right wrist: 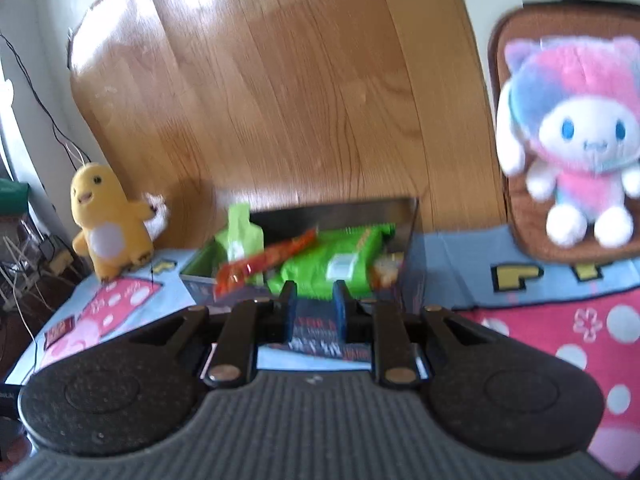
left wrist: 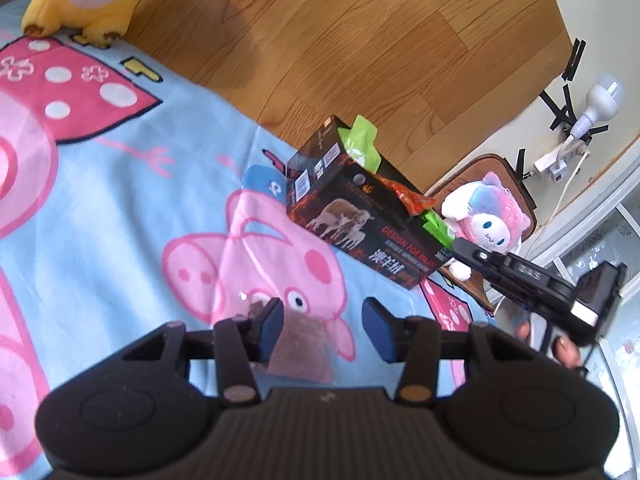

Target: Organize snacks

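Observation:
A black cardboard box [left wrist: 360, 216] with sheep printed on it stands on the Peppa Pig blanket [left wrist: 120, 184] and holds green and orange snack packs [left wrist: 360, 144]. My left gripper [left wrist: 322, 330] is open above the blanket, over a small brownish packet [left wrist: 304, 356] that lies between its fingers. My right gripper [right wrist: 314, 308] is open over the near edge of the box [right wrist: 404, 280]; a green pack [right wrist: 332, 268] and an orange pack [right wrist: 260, 268] lie inside just beyond its fingertips. The right gripper also shows at the box's right end in the left wrist view [left wrist: 520, 276].
A yellow plush [right wrist: 108, 228] stands at the blanket's far left, against the wooden headboard [right wrist: 300, 80]. A pink and white plush [right wrist: 568, 136] sits on a brown cushion [right wrist: 516, 216] at the right. A small red packet [right wrist: 60, 330] lies on the blanket at left.

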Tool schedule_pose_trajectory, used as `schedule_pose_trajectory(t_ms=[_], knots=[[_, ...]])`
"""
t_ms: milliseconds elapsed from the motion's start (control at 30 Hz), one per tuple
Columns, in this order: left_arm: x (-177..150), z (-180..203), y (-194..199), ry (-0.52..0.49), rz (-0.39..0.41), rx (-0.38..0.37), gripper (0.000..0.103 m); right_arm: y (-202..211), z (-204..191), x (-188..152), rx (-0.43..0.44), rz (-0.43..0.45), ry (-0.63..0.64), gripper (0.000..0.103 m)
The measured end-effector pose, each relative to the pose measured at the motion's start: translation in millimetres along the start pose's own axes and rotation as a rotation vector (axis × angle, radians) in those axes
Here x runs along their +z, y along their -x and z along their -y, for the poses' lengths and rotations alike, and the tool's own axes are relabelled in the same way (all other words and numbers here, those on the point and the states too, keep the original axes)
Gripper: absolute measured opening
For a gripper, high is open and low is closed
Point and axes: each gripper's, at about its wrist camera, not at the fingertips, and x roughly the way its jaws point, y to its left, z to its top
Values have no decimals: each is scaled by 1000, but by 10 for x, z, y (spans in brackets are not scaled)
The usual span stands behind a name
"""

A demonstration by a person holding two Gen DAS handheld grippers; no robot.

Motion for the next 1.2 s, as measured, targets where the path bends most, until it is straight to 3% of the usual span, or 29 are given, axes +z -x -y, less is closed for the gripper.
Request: schedule_pose_trajectory(t_ms=[100,200,300,433,667,733,767,833,900,1200], knots=[[-33,-1,-28,5,-4,4,44,-260,36,70,17,-59,-59,21],[-48,23,17,-10,-3,3,46,-356,-27,87,9,-63,-70,21],[-52,15,94,-26,11,16,49,-238,-89,83,45,-2,-62,22],[-45,-49,89,-4,1,21,49,-203,-44,156,-42,67,-46,22],[-85,-57,9,-3,-14,12,52,-573,57,419,-99,-58,-59,21],[-84,-52,12,1,-13,9,52,-665,93,453,-76,-101,-65,21],[-85,-51,21,1,-13,6,52,-669,121,492,-64,-106,-86,22],[-97,-58,53,-4,-13,-2,52,-555,208,548,-1,-27,-130,22],[-94,-72,73,-7,-14,3,52,-518,289,600,-14,7,-160,23],[-84,-70,22,-2,-17,6,52,-670,205,467,-51,-135,-82,21]])
